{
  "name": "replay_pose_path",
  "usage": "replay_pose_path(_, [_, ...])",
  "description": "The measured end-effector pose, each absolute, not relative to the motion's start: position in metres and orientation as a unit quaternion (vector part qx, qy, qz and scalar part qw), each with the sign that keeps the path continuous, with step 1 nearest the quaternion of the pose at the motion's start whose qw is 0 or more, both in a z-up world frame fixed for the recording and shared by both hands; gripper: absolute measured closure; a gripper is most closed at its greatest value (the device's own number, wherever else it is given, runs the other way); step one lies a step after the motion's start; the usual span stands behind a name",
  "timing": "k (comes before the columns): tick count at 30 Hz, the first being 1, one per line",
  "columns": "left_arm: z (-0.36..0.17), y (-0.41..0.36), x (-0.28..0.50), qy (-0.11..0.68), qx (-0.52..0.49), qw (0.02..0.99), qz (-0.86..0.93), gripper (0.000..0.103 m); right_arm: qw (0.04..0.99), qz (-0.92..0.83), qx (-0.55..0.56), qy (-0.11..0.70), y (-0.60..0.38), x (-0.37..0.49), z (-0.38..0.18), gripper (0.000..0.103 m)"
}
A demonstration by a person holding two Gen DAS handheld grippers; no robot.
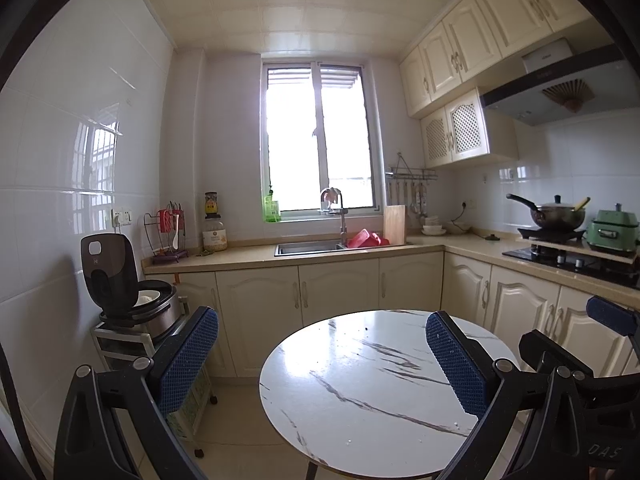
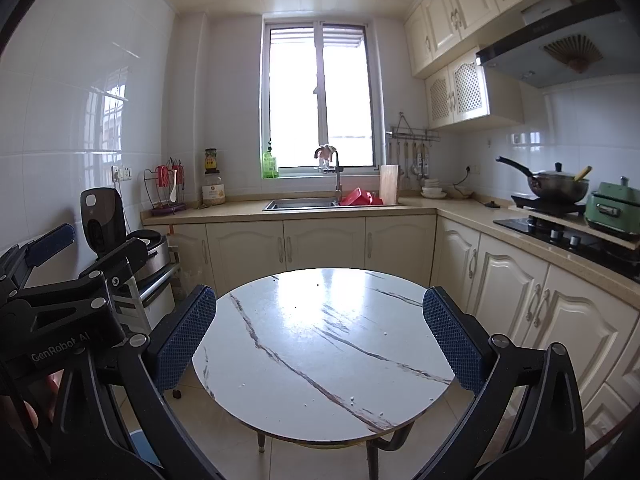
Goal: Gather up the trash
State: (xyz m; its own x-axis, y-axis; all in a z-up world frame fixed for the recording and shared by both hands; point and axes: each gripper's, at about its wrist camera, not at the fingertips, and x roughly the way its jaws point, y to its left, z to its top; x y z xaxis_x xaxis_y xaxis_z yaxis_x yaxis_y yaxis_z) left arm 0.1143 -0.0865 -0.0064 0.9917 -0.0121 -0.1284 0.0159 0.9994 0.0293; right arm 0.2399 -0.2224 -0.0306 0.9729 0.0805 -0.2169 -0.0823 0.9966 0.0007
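Note:
A round white marble-look table (image 1: 360,392) (image 2: 320,344) stands in front of both grippers. Only tiny crumbs (image 1: 350,442) (image 2: 352,399) lie on its top; I see no larger piece of trash. My left gripper (image 1: 320,316) is open over the table's near left side with nothing between its blue pads (image 1: 188,360). My right gripper (image 2: 317,294) is open too, spanning the table's width, and holds nothing. Each gripper shows at the edge of the other's view: the right one's finger (image 1: 612,316) and the left one's body (image 2: 60,320).
A rice cooker (image 1: 120,280) with its lid up sits on a small cart left of the table. Cabinets and a counter with a sink (image 1: 308,247) run behind. A wok (image 1: 560,216) and a green pot (image 1: 612,232) are at the right. Something blue (image 2: 140,448) lies on the floor.

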Motion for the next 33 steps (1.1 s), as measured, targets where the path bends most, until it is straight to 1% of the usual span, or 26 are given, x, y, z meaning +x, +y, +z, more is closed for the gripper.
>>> replay_pose_path(33, [-0.0037, -0.0807, 0.1090, 0.062, 0.014, 0.998, -0.007, 0.001, 0.993, 0.042, -0.005, 0.111, -0.2209, 0.2395, -0.0249, 0.000])
